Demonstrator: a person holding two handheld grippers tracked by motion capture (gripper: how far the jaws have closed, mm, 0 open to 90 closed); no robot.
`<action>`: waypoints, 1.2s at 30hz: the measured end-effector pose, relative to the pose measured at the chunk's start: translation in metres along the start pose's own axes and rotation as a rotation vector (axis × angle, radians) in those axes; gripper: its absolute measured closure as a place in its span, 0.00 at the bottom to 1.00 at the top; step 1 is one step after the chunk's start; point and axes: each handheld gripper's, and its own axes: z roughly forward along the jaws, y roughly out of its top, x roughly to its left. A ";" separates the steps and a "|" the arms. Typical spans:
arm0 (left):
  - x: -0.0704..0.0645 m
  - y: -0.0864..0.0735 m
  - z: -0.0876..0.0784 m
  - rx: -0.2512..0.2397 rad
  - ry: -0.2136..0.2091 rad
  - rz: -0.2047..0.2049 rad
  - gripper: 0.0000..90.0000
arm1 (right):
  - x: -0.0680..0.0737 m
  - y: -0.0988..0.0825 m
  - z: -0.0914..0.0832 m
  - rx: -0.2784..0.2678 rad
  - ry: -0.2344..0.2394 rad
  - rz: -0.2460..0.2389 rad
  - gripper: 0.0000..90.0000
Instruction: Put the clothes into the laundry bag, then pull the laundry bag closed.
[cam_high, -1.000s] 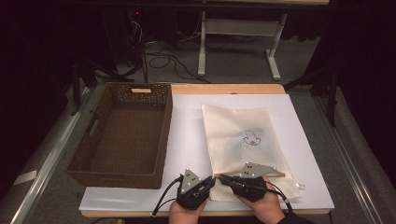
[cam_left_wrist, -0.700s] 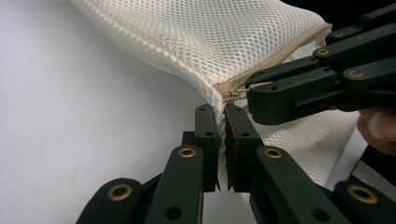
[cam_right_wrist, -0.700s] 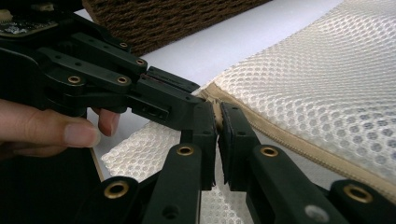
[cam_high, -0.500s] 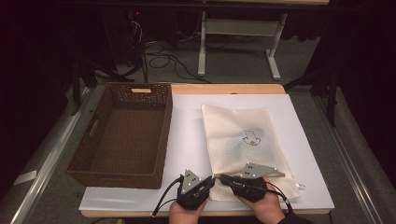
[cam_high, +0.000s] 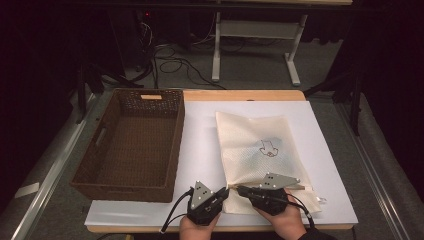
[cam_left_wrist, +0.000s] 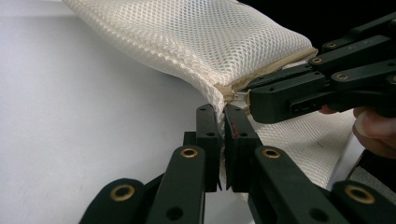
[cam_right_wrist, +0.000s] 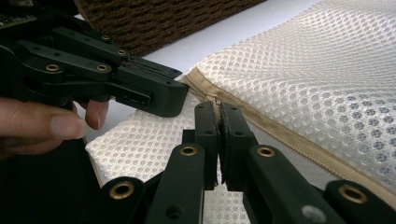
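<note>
- Mesh laundry bag (cam_high: 260, 155) lies flat on the white board (cam_high: 200, 140), right of the wicker basket (cam_high: 132, 142); long axis runs away from the person, zipper edge at the near end.
- Left gripper (cam_high: 223, 194) jaws pressed together on the bag's near-left corner fabric (cam_left_wrist: 219, 100), right at the zipper's end.
- Right gripper (cam_high: 242, 190) jaws clamped on the zipper (cam_right_wrist: 215, 100), likely the pull tab; can't tell for sure.
- The two tips sit just beside each other, almost touching, both at the same corner.
- Zipper seam (cam_right_wrist: 280, 135) runs off to the right from the right gripper, so the opening pull likely goes that way while the left anchors.
- Both hands low at the table's near edge, grippers roughly level, pointing inward at each other.
</note>
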 end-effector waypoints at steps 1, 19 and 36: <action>0.000 0.000 0.000 0.005 0.000 0.000 0.96 | -0.001 0.000 0.000 0.000 0.003 -0.001 0.98; 0.005 0.001 0.006 0.022 -0.019 -0.046 0.75 | 0.001 -0.005 0.003 0.029 0.008 -0.010 0.98; 0.005 0.003 0.010 0.031 -0.063 -0.030 0.93 | -0.002 -0.006 0.001 0.010 0.007 0.003 0.98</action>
